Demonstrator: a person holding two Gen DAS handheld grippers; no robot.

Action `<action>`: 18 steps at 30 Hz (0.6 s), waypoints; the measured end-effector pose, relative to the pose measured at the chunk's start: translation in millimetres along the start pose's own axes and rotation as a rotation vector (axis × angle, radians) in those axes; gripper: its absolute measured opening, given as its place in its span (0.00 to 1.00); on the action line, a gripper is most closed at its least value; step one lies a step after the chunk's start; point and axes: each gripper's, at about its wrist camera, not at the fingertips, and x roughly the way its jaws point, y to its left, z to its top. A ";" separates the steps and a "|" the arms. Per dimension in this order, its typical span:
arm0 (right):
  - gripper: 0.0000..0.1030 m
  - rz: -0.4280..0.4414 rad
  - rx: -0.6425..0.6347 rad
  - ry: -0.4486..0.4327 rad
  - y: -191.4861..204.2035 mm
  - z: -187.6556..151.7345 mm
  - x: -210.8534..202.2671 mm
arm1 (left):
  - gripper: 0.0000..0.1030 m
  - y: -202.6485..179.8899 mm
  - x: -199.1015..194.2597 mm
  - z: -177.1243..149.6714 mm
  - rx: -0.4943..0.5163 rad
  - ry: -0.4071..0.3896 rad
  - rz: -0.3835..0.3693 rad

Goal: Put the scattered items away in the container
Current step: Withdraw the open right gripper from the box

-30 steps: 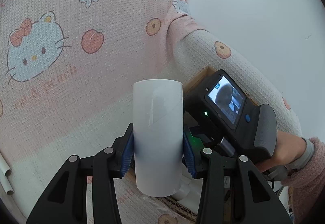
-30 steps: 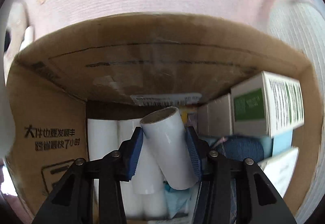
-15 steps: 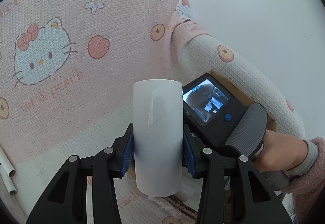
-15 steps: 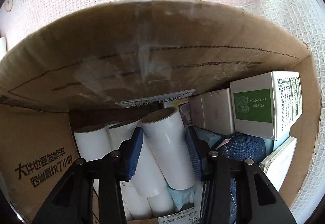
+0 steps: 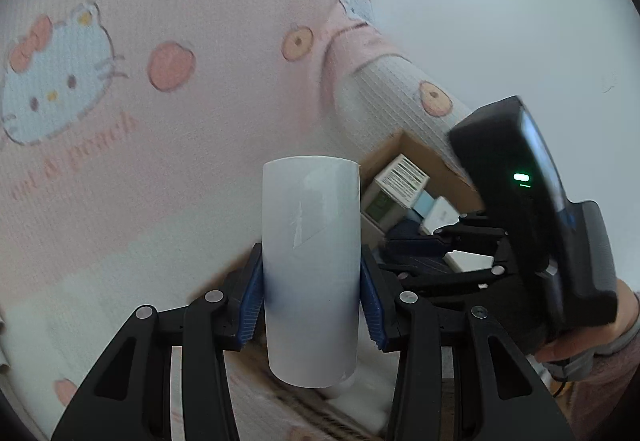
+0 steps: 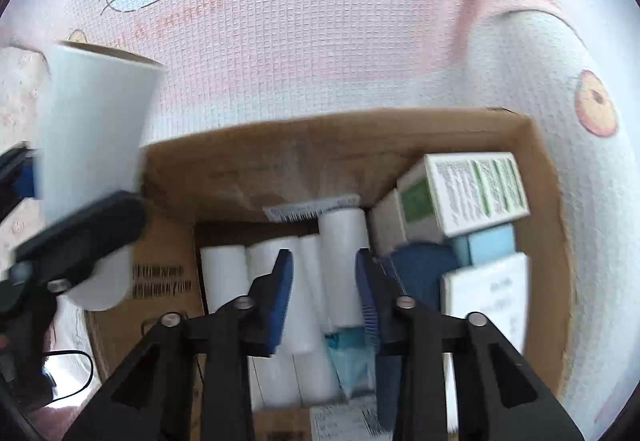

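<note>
L gripper: clamped on a white roll, blue pads pressed to both its sides; roll upright between the fingers, its top well above the pads, its bottom end below them.
Held roll, R-cam view: same white roll showed at frame left, brown core rim visible at its top, up above the box's left wall.
R gripper: nothing between the pads; jaws had just been closing, narrow gap left, no pad touching anything. It hung above the box, pointing steeply down into it.
R gripper, L-cam view: black body w/ green light at right, held by a hand in a fuzzy sleeve; its fingers over the box opening.
Container: cardboard box, open top, printed black text on the left wall, sat on the blanket.
Rolls in box: several white rolls packed at the left-centre, one leaning across the others right under the R gripper's gap.
Other contents: green-and-white carton on the right, tilted on top of the rest; pale blue box below it; dark blue cloth item beside the rolls; white labelled carton at lower right.
Surface: pink-and-white waffle blanket w/ cartoon cat and fruit prints, under and behind the box.
Blur: both views slightly smeared; small print unreadable.
</note>
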 end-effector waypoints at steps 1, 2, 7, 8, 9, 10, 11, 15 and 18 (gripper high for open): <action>0.27 0.003 -0.005 -0.009 1.1 -5.5 -5.4 | 0.46 -1.3 4.4 -0.7 -0.009 0.021 -0.014; 0.27 0.008 -0.010 -0.021 2.6 -11.6 -10.4 | 0.46 -2.2 8.1 -1.1 -0.015 0.037 -0.015; 0.27 0.027 -0.050 -0.019 -1.0 -49.7 11.8 | 0.46 0.1 11.1 -1.6 -0.058 0.025 0.004; 0.26 0.035 -0.044 -0.004 -2.9 -47.5 21.1 | 0.46 1.5 9.7 -1.5 -0.066 0.020 0.008; 0.26 0.051 -0.035 0.011 -4.6 -46.2 28.7 | 0.46 3.8 8.1 -1.6 -0.074 0.020 0.006; 0.26 0.063 -0.029 0.022 0.8 -51.6 28.8 | 0.46 5.7 5.7 -1.7 -0.076 0.021 0.001; 0.26 0.056 -0.037 0.027 7.0 -52.1 30.2 | 0.46 6.1 3.9 -1.8 -0.071 0.022 -0.003; 0.26 -0.082 -0.113 0.018 17.0 -42.1 51.5 | 0.46 5.7 -5.7 -0.2 -0.035 -0.010 0.008; 0.24 -0.082 -0.111 0.030 20.6 -28.2 63.7 | 0.46 9.0 -12.5 2.3 -0.041 -0.054 0.034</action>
